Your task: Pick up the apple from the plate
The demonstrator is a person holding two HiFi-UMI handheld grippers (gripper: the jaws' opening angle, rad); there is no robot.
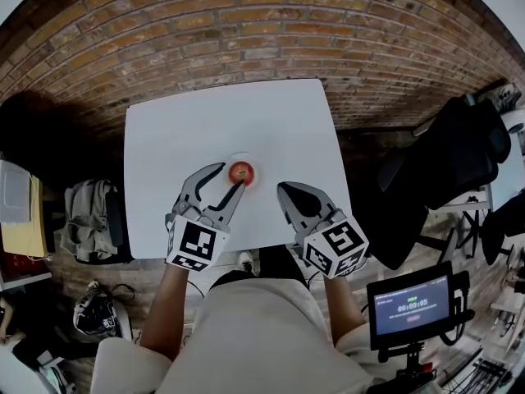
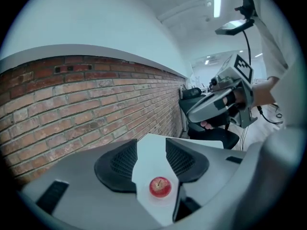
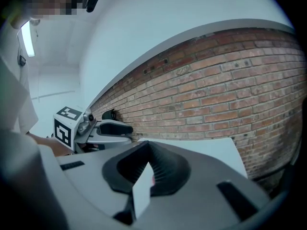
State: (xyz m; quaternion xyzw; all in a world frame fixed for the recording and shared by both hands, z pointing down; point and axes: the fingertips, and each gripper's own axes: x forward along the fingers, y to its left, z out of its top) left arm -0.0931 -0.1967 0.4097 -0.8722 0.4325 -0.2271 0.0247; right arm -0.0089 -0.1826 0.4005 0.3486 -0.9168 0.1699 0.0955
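A red apple [image 1: 242, 171] sits on a small white plate [image 1: 244, 156] near the front middle of the white table [image 1: 180, 130]. My left gripper [image 1: 231, 176] hovers just left of it and nearer to me, jaws open and holding nothing. In the left gripper view the apple [image 2: 160, 186] shows low in the gap between the two dark pads [image 2: 117, 164], untouched, on its plate [image 2: 159, 201]. My right gripper [image 1: 283, 189] hangs over the table's front edge, right of the plate, jaws shut and empty. The right gripper [image 3: 148, 146] hides nearly all of the apple in its own view.
A brick wall [image 1: 246, 31] runs behind the table. A black chair [image 1: 459, 150] stands to the right, and a small screen [image 1: 410, 306] on a stand sits near my right side. Bags and clutter [image 1: 90, 220] lie on the floor at the left.
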